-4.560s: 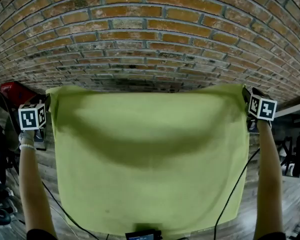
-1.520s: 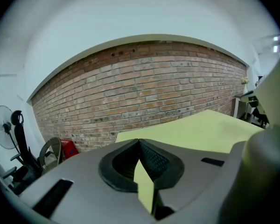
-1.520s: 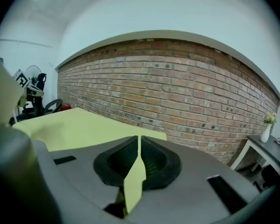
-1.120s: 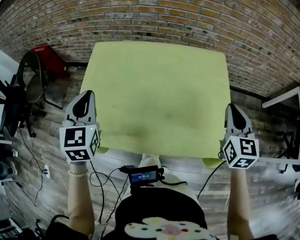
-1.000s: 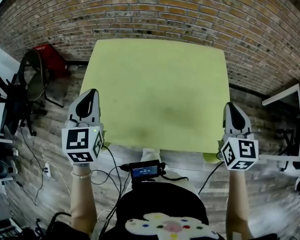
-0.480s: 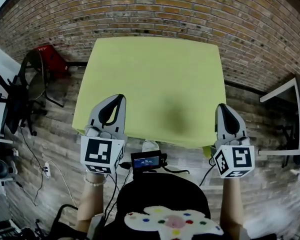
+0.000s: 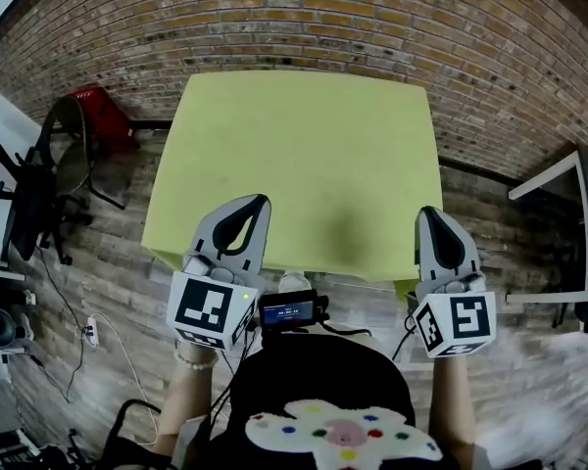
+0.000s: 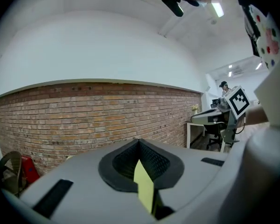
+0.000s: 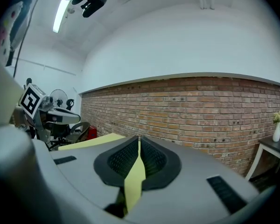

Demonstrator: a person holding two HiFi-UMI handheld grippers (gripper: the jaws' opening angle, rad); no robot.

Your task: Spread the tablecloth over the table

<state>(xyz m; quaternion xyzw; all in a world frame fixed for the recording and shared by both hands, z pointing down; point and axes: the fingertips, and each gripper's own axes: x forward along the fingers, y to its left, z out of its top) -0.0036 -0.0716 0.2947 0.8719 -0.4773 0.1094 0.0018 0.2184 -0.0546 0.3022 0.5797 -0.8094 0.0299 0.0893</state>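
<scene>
Against the far side of the room, a brick wall (image 7: 304, 18) fills the top of the head view, with a plank floor (image 7: 98, 292) below it. The yellow-green tablecloth (image 7: 294, 155) lies flat and level over the table, which it hides completely. Its far edge runs near the wall and its near edge is just in front of the person. A few seconds earlier the same cloth hung in the air as a vertical sheet held by its two upper corners, and a second ago it was already lying down.

A black office chair (image 7: 39, 179) stands on the floor to the left, and a red crate (image 7: 96, 113) sits beside it at the foot of the wall. The corner of a white desk (image 7: 559, 179) shows at the right.

The left gripper (image 7: 256, 202) meets the near edge well inside the cloth's near-left corner. A second ago it was at that corner, so it has moved toward the right gripper (image 7: 429, 213), which stands at the near-right corner and has shifted only slightly.

Each gripper's own view shows its jaws pressed together on a thin strip of the cloth that runs up between the ribbed pads. Both therefore pinch the tablecloth, as they did before.

A marker cube (image 7: 211, 308) sits behind the left gripper's jaws, and a second cube (image 7: 456, 323) sits behind the right gripper's. A small screened device (image 7: 289, 311) is at the person's chest, between the two.
</scene>
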